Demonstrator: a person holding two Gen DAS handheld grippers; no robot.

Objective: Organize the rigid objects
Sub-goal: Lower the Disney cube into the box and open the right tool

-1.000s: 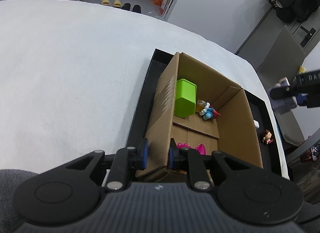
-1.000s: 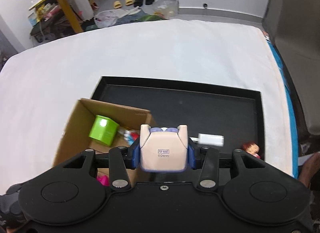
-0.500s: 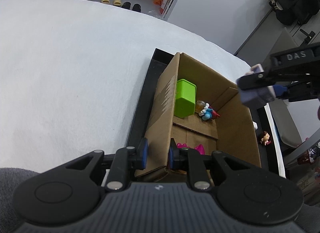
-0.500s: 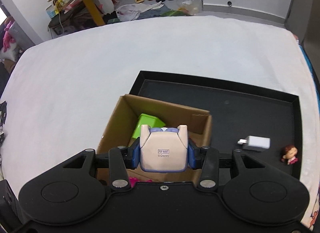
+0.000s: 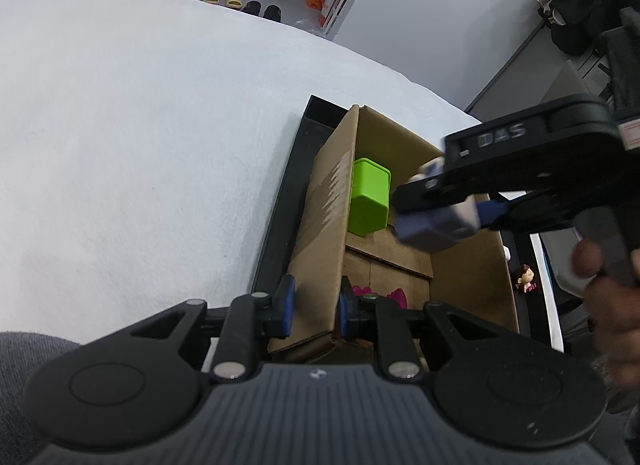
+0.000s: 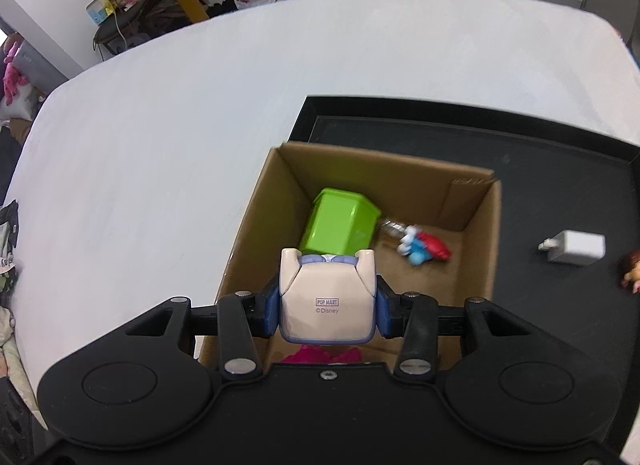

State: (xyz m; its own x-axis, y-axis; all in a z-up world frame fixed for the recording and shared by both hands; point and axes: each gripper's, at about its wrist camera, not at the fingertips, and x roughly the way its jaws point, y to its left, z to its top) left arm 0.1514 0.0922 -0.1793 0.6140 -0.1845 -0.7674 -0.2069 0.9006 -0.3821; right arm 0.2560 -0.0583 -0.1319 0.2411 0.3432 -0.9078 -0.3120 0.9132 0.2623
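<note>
An open cardboard box [image 5: 320,225] [image 6: 476,249] stands in a black tray [image 6: 560,169] on the white table. Inside lie a green block [image 5: 369,196] [image 6: 340,221], a small blue and red figure [image 6: 424,249] and a pink toy [image 5: 380,295] [image 6: 324,355]. My left gripper [image 5: 314,307] is shut on the box's near wall. My right gripper [image 6: 327,311] is shut on a cream and lavender toy figure [image 6: 327,297] [image 5: 436,225] and holds it over the open box.
A white charger [image 6: 574,247] and a small doll figure [image 5: 527,278] [image 6: 632,271] lie on the tray to the right of the box. The white table [image 5: 140,145] spreads to the left. A person's hand [image 5: 612,289] holds the right gripper.
My right gripper has carried the toy figure leftward from above the tray to over the box and lower. My left gripper keeps its hold on the box wall.
</note>
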